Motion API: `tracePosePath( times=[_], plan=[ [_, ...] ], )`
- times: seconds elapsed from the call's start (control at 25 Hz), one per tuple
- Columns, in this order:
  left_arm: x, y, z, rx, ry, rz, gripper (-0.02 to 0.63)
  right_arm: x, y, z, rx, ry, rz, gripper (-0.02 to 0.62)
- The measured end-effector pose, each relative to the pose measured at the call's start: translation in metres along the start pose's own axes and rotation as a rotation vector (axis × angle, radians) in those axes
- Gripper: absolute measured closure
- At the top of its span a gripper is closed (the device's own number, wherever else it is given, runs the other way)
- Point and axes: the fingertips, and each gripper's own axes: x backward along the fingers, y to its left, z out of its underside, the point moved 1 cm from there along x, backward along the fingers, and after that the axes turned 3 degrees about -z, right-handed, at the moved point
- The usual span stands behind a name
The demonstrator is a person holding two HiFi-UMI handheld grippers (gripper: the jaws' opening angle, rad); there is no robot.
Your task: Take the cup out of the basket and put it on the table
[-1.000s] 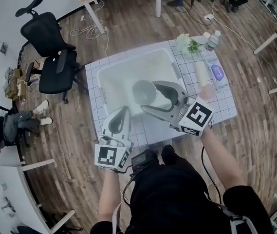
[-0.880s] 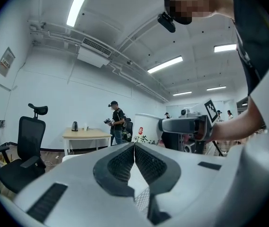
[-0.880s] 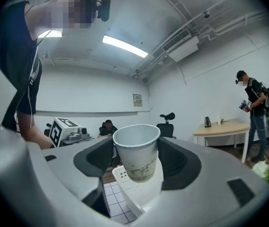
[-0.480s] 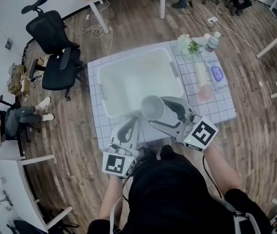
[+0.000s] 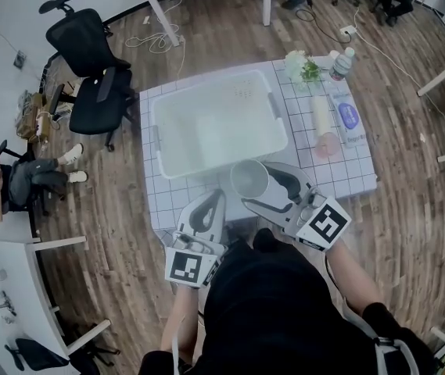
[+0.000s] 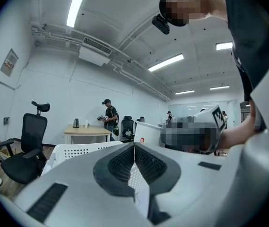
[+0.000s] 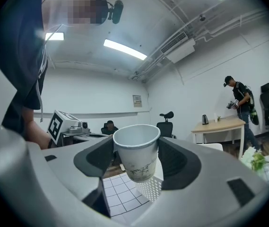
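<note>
The basket [image 5: 206, 127] is looked down on steeply by the head view, from high above its near edge. The left gripper view is set low, close to the basket's near side, and is faced level across it. The right gripper view is set likewise and aimed toward the basket's left. The basket's perforated wall is shared by both gripper views.

cup [image 5: 249, 179]: white paper, empty, mouth up, aloft outside basket [image 5: 206, 123] | basket: white, empty, on gridded table [image 5: 341, 170]
</note>
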Motion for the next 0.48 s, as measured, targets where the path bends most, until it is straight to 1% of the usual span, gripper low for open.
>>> tracePosePath(
  times=[0.12,0.2,0.48],
  plan=[
    [0.001,-0.006,0.001,-0.001,-0.007,-0.023,0.595,0.008,0.001,0.004,0.009,-0.009,-0.012,0.290],
    [0.003,-0.008,0.001,-0.003,-0.011,-0.036,0.595,0.010,-0.001,0.008,-0.004,-0.008,-0.011,0.290],
    [0.015,-0.009,-0.008,-0.008,-0.024,-0.032,0.595,0.017,0.000,0.012,-0.001,-0.011,0.044,0.290]
  ],
)
